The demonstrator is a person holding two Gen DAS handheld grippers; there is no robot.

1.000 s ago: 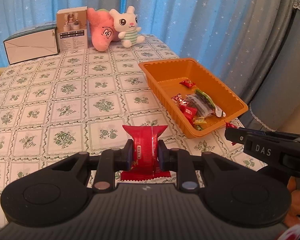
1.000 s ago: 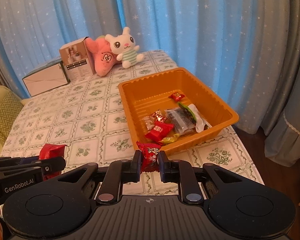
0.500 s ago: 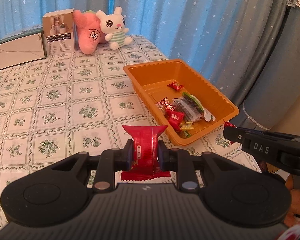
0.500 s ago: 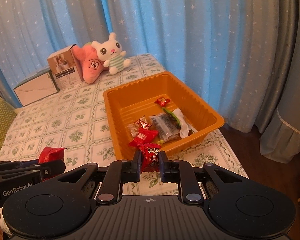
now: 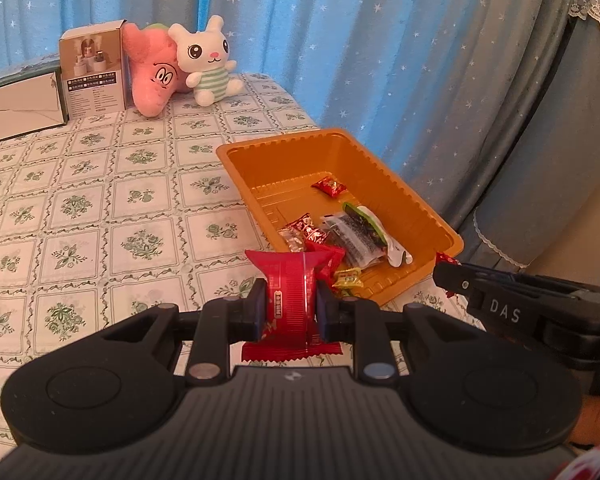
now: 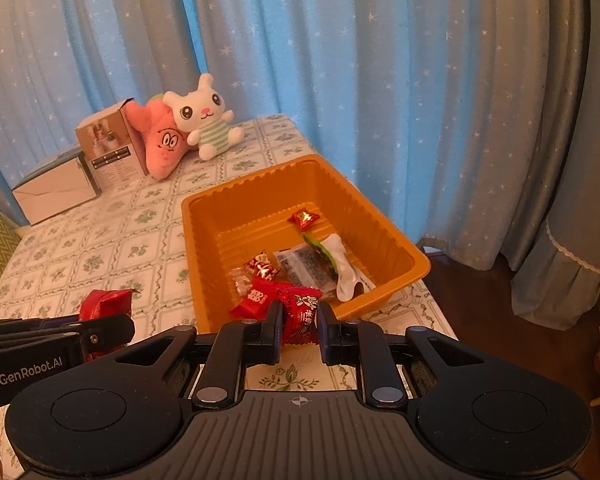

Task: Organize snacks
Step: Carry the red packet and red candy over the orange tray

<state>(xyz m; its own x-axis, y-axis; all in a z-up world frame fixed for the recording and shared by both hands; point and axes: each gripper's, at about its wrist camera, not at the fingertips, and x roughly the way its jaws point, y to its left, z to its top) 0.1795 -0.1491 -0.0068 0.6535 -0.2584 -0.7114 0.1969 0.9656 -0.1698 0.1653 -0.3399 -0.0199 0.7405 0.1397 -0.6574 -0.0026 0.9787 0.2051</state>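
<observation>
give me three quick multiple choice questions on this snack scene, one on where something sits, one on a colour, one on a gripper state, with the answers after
1. Where does the white bunny plush sit?
A. inside the tray
B. at the far end of the table, beside the pink plush
C. on the floor

2. What colour is the tray that holds the snacks?
A. orange
B. green
C. white

3. What is the left gripper doing?
A. open with nothing in it
B. shut on a red snack packet
C. shut on a spoon

Answers:
1 B, the bunny leans against the pink plush near the far table edge by the curtain.
2 A, the tray's walls and rim are orange in both views.
3 B, the red snack packet is pinched between its pads.
</observation>
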